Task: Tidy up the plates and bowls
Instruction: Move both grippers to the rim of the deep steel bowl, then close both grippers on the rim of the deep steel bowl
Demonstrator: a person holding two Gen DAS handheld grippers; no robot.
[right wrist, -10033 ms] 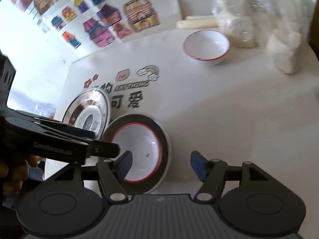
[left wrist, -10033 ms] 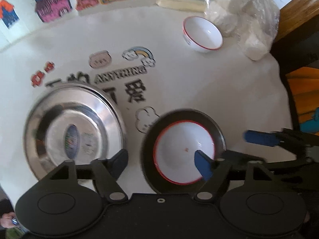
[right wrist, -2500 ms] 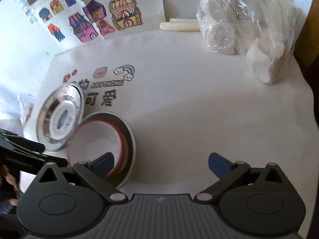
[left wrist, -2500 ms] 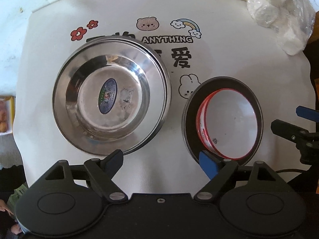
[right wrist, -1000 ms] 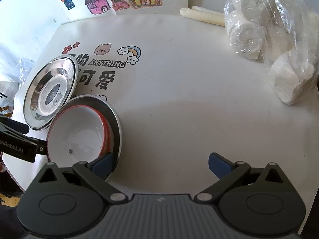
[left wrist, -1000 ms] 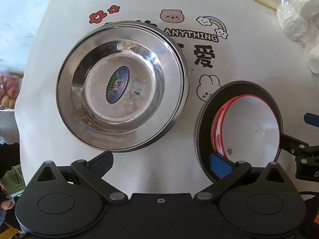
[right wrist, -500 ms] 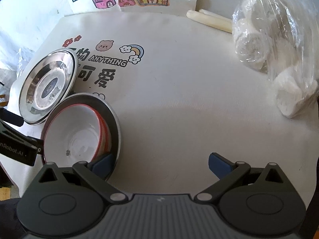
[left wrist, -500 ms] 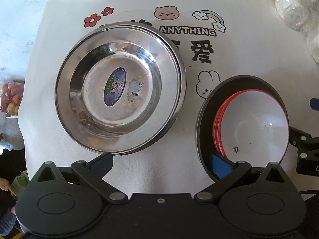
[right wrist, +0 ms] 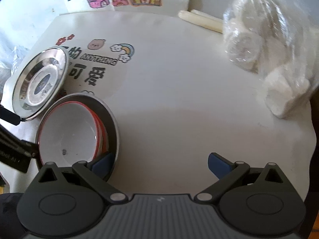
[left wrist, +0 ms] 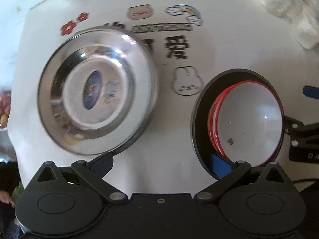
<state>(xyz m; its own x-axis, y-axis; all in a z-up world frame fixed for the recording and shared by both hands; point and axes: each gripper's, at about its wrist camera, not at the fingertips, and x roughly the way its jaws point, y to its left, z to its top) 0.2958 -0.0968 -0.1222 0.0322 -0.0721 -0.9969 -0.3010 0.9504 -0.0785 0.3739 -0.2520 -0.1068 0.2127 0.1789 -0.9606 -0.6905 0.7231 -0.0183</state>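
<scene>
Both tongs are spread, gripping nothing. The red-rimmed bowls (left wrist: 249, 119) sit nested and tilted inside the dark plate (left wrist: 201, 107) at the near right of the surface (right wrist: 179, 99), the steel plates (left wrist: 95, 107) just left of it. The left tongs (left wrist: 161, 163) hover between the two. I'd say settle the tilted bowls flat first; lifting the dark plate risks sliding them. The right tongs (right wrist: 159, 165) could steady the rim.

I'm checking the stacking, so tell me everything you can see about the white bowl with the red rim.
The white bowl looks like glossy ceramic with a thin red rim and a small dark mark inside. It sits nested and tilted on other red-rimmed bowls inside a dark dish on the printed cloth. It holds nothing, and no tongs grip it.
</scene>
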